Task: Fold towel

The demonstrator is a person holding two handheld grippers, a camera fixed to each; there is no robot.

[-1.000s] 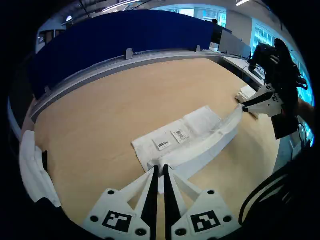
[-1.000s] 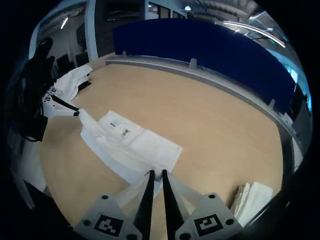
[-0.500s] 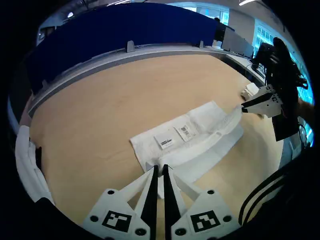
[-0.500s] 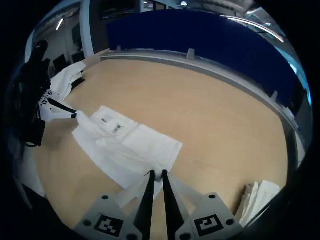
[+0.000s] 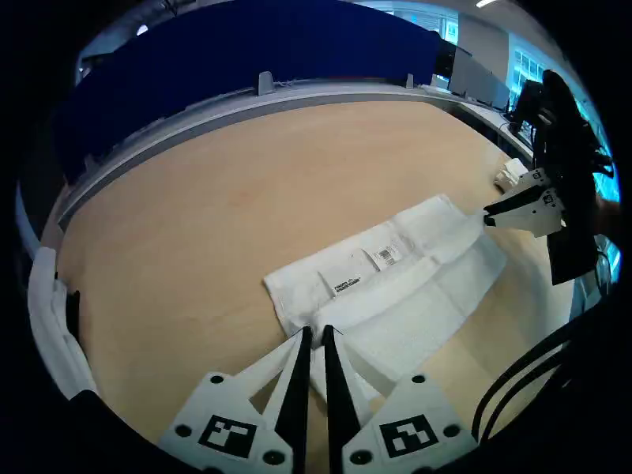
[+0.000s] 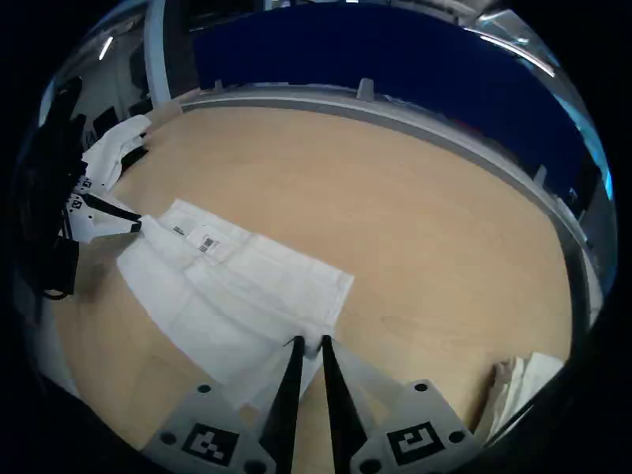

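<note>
Presently white towel (image 5: 411, 268) lies long across wooden table (image 5: 221, 189), partly doubled lengthwise, two tags on upper face. At one end, left gripper (image 5: 314, 333): fingers pinched to narrow slit on towel corner. At other end, right gripper (image 6: 308, 341): likewise clamped narrow on corner. Held edge possibly raised slightly off table; fisheye makes it hard to judge. Behind table, blue partition (image 5: 237, 55). Near right gripper, pile of white cloths (image 6: 525, 379), apart from towel
</note>
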